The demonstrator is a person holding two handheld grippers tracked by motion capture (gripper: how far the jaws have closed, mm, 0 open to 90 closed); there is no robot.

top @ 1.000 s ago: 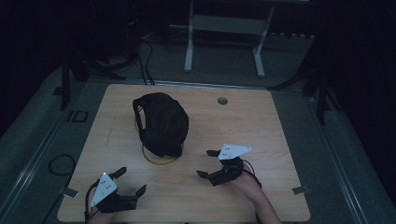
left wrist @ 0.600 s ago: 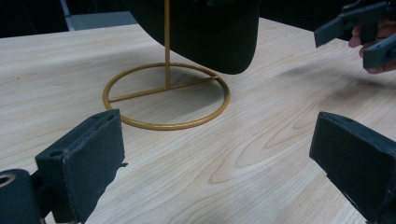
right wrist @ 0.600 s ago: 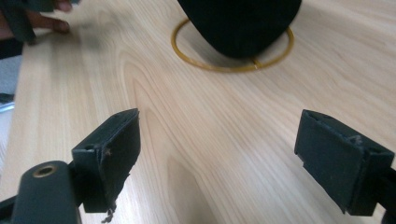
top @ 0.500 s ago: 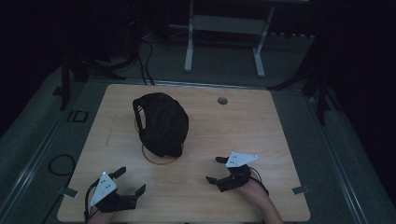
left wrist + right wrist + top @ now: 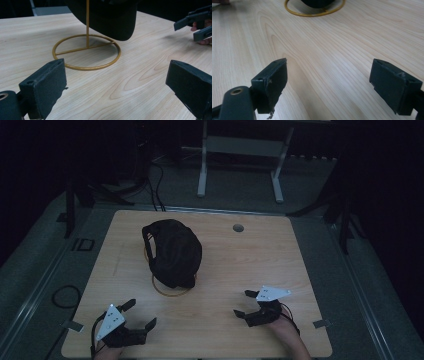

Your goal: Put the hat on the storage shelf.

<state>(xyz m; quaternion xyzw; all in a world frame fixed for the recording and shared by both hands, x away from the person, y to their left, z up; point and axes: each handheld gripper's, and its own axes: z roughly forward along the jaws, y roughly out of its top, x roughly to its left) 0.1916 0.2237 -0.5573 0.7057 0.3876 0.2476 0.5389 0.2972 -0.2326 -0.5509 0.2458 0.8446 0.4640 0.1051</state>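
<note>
Left hand-held gripper (image 5: 139, 314): low at the near left corner of the table (image 5: 300, 255), jaws spread wide, nothing between them, pointed toward the stand. Grey plate on top; cable looping at its near side.

Right hand-held gripper (image 5: 244, 304): near right part of the table, held in a hand (image 5: 285, 332) entering from the bottom edge. Jaws wide apart, empty, pointed left toward the middle of the table.

Black cap (image 5: 172, 251): hung on a stand, left of the table's centre, well apart from both grippers. Seen from above it covers most of the stand.

Stand (image 5: 86, 51): yellow wire ring flat on the table, one crossbar, one upright rod rising into the cap.

Round hole (image 5: 238, 227): in the table top, far side, right of the cap.

Surroundings: white frame legs (image 5: 202, 167) on the floor beyond the table; cables on the floor at far left. Room dark; little else can be made out.

Bare wood lies between each gripper and the stand.
</note>
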